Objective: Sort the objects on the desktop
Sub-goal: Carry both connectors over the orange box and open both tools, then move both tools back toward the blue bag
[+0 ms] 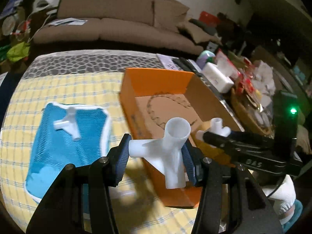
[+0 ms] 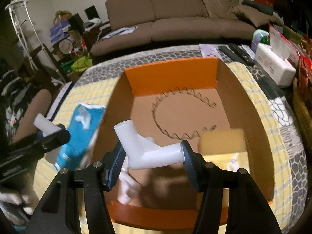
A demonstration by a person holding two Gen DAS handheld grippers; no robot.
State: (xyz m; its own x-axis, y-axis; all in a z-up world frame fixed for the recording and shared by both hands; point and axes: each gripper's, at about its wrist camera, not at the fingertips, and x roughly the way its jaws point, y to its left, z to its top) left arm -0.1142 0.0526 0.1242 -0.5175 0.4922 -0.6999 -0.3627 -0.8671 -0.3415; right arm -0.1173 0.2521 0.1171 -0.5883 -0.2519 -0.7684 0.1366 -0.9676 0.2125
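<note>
The left gripper [image 1: 156,156] is clamping a white pipe connector [image 1: 171,148] between its pads, holding it over the near left wall of the orange cardboard box [image 1: 156,80]. The right gripper [image 2: 152,161] is gripping a second white connector [image 2: 148,152] above the box floor. Left of both, a blue mesh basket [image 1: 68,146] is holding a third connector [image 1: 68,124] on the table [image 1: 19,107].
</note>
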